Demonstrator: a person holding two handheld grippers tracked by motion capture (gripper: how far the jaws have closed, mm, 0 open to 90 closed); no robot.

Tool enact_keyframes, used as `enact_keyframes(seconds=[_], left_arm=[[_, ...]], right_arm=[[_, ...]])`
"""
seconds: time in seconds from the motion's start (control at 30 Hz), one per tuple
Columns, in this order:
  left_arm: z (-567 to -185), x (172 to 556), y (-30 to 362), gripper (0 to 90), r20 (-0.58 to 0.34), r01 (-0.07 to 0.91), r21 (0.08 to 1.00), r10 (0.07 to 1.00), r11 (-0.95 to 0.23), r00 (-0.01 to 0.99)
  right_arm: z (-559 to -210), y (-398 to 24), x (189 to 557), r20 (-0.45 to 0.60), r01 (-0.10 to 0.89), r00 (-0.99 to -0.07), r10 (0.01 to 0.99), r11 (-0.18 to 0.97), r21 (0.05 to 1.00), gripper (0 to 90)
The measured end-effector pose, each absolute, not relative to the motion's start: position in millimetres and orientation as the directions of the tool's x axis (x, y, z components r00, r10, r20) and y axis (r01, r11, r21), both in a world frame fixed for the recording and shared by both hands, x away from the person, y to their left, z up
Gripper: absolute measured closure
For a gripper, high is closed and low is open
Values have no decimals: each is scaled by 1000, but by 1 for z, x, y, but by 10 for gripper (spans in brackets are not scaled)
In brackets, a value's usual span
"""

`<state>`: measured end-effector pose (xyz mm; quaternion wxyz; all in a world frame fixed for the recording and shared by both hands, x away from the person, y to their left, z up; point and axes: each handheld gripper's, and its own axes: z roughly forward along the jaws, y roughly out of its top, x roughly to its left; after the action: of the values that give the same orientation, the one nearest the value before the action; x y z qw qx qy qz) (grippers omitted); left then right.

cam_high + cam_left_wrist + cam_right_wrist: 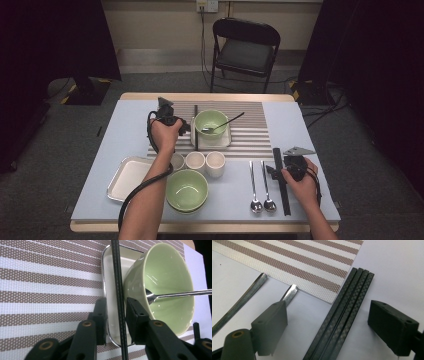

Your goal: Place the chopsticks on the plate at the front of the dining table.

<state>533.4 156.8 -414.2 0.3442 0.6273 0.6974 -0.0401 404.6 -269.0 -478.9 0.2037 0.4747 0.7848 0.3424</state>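
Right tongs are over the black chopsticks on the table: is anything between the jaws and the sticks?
Nothing visible. The right tongs stand open astride the chopsticks, with bare table on either side. The nearest spoon handle lies outside one jaw, apart from the sticks, and the mat ends short of them.

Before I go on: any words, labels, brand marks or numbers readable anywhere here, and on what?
None: no readable text in any view. The green bowl, white tray, black chopsticks, spoons, cups and striped mat are all unmarked.
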Motion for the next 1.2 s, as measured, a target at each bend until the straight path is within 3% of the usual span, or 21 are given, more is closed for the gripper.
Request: enact_keyframes(seconds=[0.63, 0.93, 1.2], left_arm=[[-408, 523, 161, 421, -541, 905, 381, 839, 188, 54], [-402, 517, 162, 285, -550, 894, 423, 826, 147, 124], [-399, 511, 167, 240, -567, 894, 429, 809, 131, 153]], right_arm=[[-479, -269, 405, 5, 605, -466, 885, 315, 731, 152], [-479, -269, 405, 4, 605, -467, 884, 316, 731, 152], [-479, -269, 405, 4, 605, -466, 885, 316, 731, 152]])
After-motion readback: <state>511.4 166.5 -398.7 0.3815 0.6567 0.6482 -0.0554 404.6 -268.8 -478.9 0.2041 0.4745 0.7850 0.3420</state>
